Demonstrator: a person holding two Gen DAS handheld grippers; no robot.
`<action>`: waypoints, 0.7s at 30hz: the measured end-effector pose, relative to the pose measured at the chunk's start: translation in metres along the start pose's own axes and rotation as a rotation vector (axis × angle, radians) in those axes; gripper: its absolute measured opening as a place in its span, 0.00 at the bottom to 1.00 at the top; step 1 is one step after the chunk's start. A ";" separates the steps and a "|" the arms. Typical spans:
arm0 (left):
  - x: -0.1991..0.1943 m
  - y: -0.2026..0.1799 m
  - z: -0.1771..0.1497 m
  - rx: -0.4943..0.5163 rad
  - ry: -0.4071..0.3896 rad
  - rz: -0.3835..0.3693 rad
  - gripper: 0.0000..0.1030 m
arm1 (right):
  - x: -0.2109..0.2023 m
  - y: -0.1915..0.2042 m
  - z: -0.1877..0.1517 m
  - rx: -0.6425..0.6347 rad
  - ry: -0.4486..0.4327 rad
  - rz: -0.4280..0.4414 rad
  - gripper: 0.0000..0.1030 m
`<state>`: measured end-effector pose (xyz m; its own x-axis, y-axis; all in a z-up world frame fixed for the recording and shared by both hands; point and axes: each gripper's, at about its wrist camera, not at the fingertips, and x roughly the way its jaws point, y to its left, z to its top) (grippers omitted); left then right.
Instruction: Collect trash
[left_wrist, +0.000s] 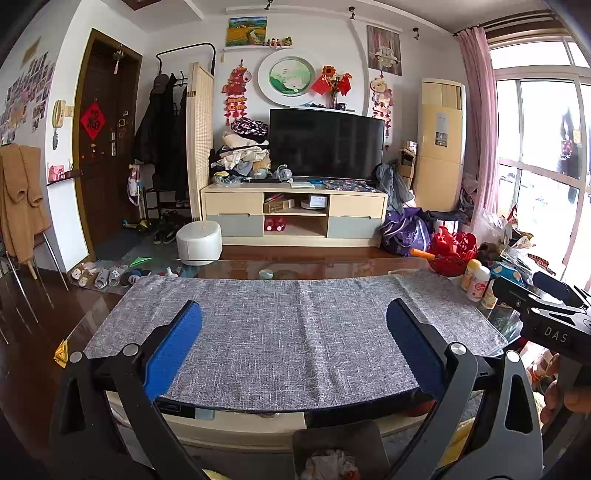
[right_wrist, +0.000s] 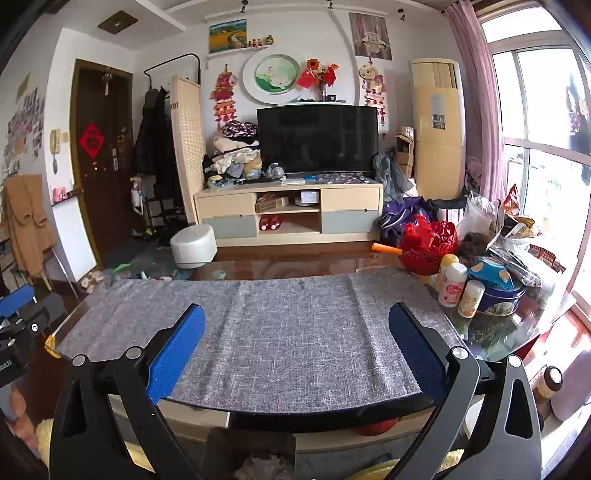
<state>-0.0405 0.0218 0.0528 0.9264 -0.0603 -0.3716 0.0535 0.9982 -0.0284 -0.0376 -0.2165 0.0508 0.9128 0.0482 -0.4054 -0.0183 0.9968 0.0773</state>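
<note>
A dark square bin (left_wrist: 306, 439) stands on the floor just below the table's near edge, with crumpled white paper (left_wrist: 328, 463) in it. The right wrist view shows the same bin (right_wrist: 221, 446) and paper (right_wrist: 262, 467) at its bottom edge. My left gripper (left_wrist: 293, 314) is open above the grey cloth (left_wrist: 280, 332), with nothing between its blue pads. My right gripper (right_wrist: 295, 317) is open too, over the cloth (right_wrist: 288, 332), and holds nothing. Its black body (left_wrist: 546, 321) shows at the right of the left wrist view, held by a hand (left_wrist: 565, 398).
At the table's right end stand a red basket (right_wrist: 428, 247), several small bottles (right_wrist: 452, 284), a blue tin (right_wrist: 498, 291) and snack bags (right_wrist: 517, 236). The glass table edge (right_wrist: 332, 406) lies close below the fingers. Beyond are a white stool (right_wrist: 194, 245) and a TV cabinet (right_wrist: 288, 214).
</note>
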 end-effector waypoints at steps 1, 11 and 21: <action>0.000 0.000 0.000 0.001 0.000 0.000 0.92 | 0.000 -0.001 0.000 0.001 0.001 0.002 0.97; 0.000 -0.003 0.000 0.001 -0.002 -0.002 0.92 | -0.001 -0.002 0.000 0.005 0.000 0.001 0.97; 0.000 -0.003 0.000 0.000 -0.003 0.000 0.92 | -0.002 -0.001 0.001 0.007 0.001 0.003 0.97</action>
<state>-0.0411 0.0191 0.0530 0.9274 -0.0606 -0.3692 0.0539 0.9981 -0.0285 -0.0390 -0.2180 0.0519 0.9123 0.0516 -0.4063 -0.0184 0.9962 0.0851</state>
